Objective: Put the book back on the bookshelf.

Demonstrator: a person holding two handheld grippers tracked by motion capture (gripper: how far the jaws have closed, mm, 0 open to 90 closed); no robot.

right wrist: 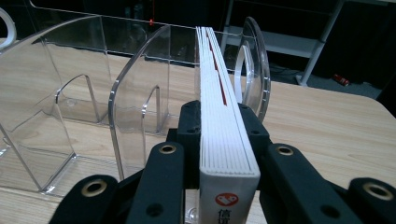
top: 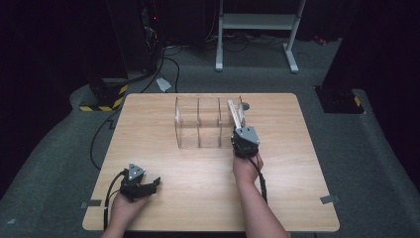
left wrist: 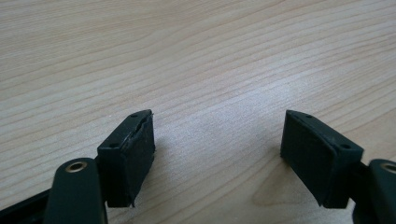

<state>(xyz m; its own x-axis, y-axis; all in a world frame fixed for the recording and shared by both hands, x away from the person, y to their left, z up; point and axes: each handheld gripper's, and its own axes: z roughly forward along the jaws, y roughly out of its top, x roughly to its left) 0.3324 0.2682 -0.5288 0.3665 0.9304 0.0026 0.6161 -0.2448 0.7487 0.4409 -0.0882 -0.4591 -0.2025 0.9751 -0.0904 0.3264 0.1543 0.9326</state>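
Book at the rack's right slot

Right gripper [right wrist: 223,140]: jaws clamped on a white book [right wrist: 219,116], upright in the rightmost compartment of the clear acrylic rack [top: 198,121]. Left gripper [left wrist: 217,144]: jaws wide apart, empty, low over the wooden tabletop [top: 198,183], well apart from the rack.

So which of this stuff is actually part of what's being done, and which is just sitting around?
In use:
- white book, clamped in the right gripper
- clear plastic three-slot file rack, with the book in its right-hand slot

Just about:
- left gripper, open over bare light wooden table
- white metal stand on the floor behind
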